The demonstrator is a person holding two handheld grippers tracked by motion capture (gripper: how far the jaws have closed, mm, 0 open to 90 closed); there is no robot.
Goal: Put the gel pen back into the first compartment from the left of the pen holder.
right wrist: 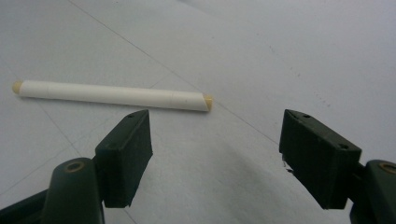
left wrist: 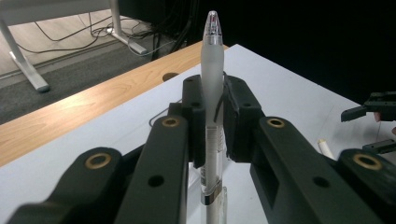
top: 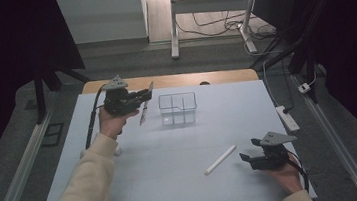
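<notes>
My left gripper (top: pixel 144 95) is raised above the table's far left and is shut on a frosted clear pen (left wrist: pixel 212 93), which stands between its pads (left wrist: pixel 238 116) with the tip pointing away. In the high view that pen (top: pixel 145 106) hangs slanted just left of a clear two-compartment box (top: pixel 178 108). A white marker (top: pixel 220 159) lies on the table near the front right. My right gripper (top: pixel 245 158) rests low on the table just right of it, jaws open with nothing between them. In the right gripper view the white marker (right wrist: pixel 112 94) lies just beyond the open pads (right wrist: pixel 126 149).
The table is covered by a pale grey sheet (top: pixel 172 151), with a wooden edge (top: pixel 169 81) at the far side. A power strip (top: pixel 287 118) lies on the floor to the right. Desk legs (top: pixel 173 25) and cables stand beyond the table.
</notes>
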